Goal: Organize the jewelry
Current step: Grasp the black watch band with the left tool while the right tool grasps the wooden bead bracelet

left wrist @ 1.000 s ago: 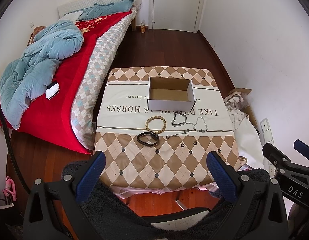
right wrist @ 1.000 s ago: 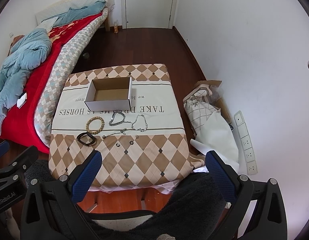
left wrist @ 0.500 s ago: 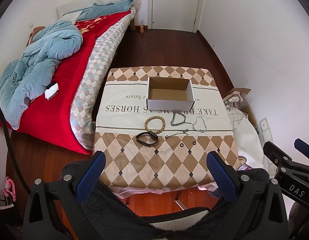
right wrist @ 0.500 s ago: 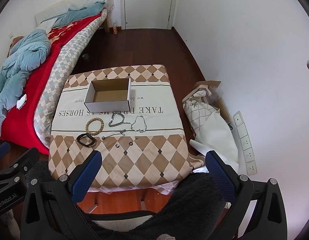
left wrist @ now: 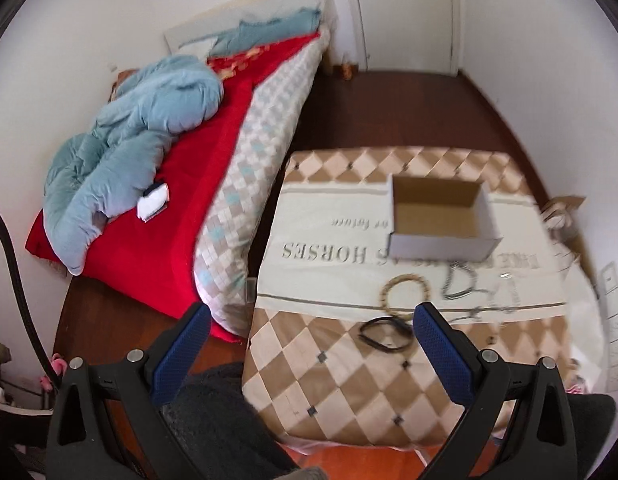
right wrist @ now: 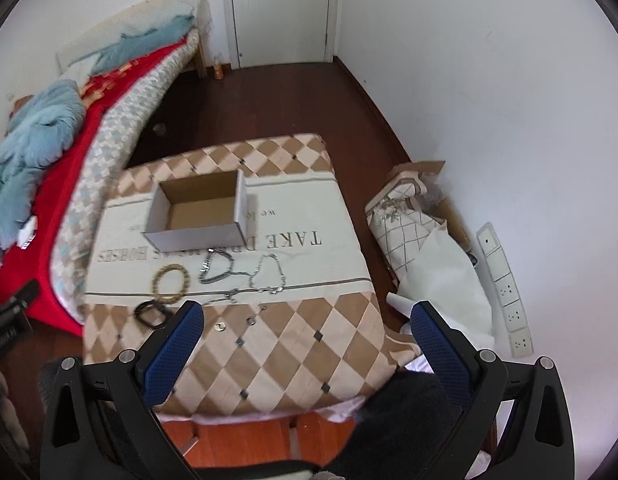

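An open cardboard box (right wrist: 197,212) stands on the checked tablecloth (right wrist: 301,344), nothing in it. In front of it lie a wooden bead bracelet (right wrist: 171,284), a black bracelet (right wrist: 151,314), a dark chain (right wrist: 215,266), a silver chain (right wrist: 267,274), a thin chain (right wrist: 229,294) and two small rings (right wrist: 220,326). My right gripper (right wrist: 308,308) hangs open above the table's near edge. The left wrist view shows the box (left wrist: 441,216), bead bracelet (left wrist: 405,292) and black bracelet (left wrist: 385,334). My left gripper (left wrist: 312,312) is open over the near left corner, holding nothing.
A bed (left wrist: 189,200) with a red cover and blue duvet runs along the table's left side. Bags and cardboard (right wrist: 421,232) lean on the right wall beside a power strip (right wrist: 505,292). A person's dark-clothed lap fills the bottom of both views.
Both grippers have come forward and lower toward the table, so the jewelry looks larger. The left view has swung toward the bed. The jewelry lies as before.
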Demonstrator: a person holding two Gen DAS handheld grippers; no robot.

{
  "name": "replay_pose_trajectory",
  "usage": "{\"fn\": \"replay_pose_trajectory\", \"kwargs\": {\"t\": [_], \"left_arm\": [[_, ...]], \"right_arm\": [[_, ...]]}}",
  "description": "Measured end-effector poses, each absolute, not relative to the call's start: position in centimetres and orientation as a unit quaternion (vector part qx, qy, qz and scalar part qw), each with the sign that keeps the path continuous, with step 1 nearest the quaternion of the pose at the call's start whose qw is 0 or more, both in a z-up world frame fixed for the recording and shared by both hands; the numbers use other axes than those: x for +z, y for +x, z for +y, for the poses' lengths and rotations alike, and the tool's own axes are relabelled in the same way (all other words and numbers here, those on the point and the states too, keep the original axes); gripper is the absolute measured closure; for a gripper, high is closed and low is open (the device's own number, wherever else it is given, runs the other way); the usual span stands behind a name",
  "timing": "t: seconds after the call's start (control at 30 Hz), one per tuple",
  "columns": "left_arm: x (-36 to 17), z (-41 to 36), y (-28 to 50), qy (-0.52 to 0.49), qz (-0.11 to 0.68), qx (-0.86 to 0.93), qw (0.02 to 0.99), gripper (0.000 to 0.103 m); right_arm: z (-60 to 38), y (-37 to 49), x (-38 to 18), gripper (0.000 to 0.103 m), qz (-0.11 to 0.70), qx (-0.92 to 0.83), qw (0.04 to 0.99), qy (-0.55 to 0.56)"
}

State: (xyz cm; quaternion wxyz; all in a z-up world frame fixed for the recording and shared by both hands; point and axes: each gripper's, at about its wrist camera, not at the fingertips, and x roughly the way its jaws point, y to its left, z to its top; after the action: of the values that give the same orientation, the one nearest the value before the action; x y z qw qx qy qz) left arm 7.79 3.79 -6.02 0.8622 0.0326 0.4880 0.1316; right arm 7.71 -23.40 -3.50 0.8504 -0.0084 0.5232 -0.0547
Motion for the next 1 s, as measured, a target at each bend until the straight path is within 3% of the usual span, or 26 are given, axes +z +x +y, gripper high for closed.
{"fn": "replay_pose_trajectory", "kwargs": {"t": [0.1,0.23,0.47,0.53,0.63,0.67,0.7,1.0], "left_arm": [[-10.4,4.7,10.2,0.04,0.523,0.132,0.841,0.0],[-16.6,5.3,12.1,0.039,0.58,0.118,0.805,0.0],[-24.5,6.1,14.1,-0.016,0.65,0.095,0.754,0.005],[-26.1,5.9,14.6,-0.029,0.661,0.084,0.745,0.022],[-27.7,5.8,14.8,-0.049,0.669,0.067,0.739,0.066],[-27.9,5.9,14.8,-0.058,0.666,0.06,0.741,0.089],[-27.9,6.1,14.7,-0.064,0.662,0.059,0.745,0.095],[-26.7,10.1,13.3,-0.017,0.614,0.126,0.779,0.096]], "right_arm": [[-23.5,9.8,-7.1,0.001,0.543,-0.051,0.838,-0.002],[-23.6,11.7,-12.4,0.019,0.574,-0.046,0.817,0.02],[-23.3,12.9,-18.6,0.026,0.607,-0.05,0.792,0.038],[-23.0,13.1,-19.4,0.026,0.612,-0.046,0.788,0.039],[-22.4,13.7,-20.1,0.026,0.618,-0.041,0.785,0.033],[-22.0,13.9,-20.3,0.026,0.619,-0.038,0.784,0.032],[-21.7,14.1,-20.4,0.026,0.621,-0.034,0.782,0.031],[-14.0,17.8,-23.3,0.03,0.628,0.031,0.776,0.051]]}}
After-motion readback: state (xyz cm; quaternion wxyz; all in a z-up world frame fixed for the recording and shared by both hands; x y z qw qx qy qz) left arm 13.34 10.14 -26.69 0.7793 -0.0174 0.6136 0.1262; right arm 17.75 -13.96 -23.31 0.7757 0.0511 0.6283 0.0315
